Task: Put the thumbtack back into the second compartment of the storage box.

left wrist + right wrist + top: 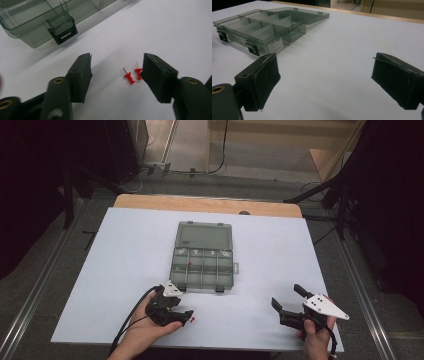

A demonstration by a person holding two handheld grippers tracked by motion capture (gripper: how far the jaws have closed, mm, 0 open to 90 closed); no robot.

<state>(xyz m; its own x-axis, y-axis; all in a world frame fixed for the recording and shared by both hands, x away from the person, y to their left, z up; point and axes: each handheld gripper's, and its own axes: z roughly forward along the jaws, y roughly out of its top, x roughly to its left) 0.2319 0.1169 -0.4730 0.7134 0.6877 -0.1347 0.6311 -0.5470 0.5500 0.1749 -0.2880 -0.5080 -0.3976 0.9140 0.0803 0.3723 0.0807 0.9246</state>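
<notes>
I work at a counter point(210, 205) whose pale wooden top peeks out along its far edge; a white sheet point(130, 270) covers the rest of it. A grey floor point(75, 250) lies all around the counter. A metal rail point(35, 290) runs along the floor left of the counter, and another rail point(362, 290) runs right of it. Beyond the counter's far edge a black cable point(220, 167) trails over the floor toward a light wooden frame point(330, 160). Dark stand legs point(67, 200) rise near the counter's far left corner.
</notes>
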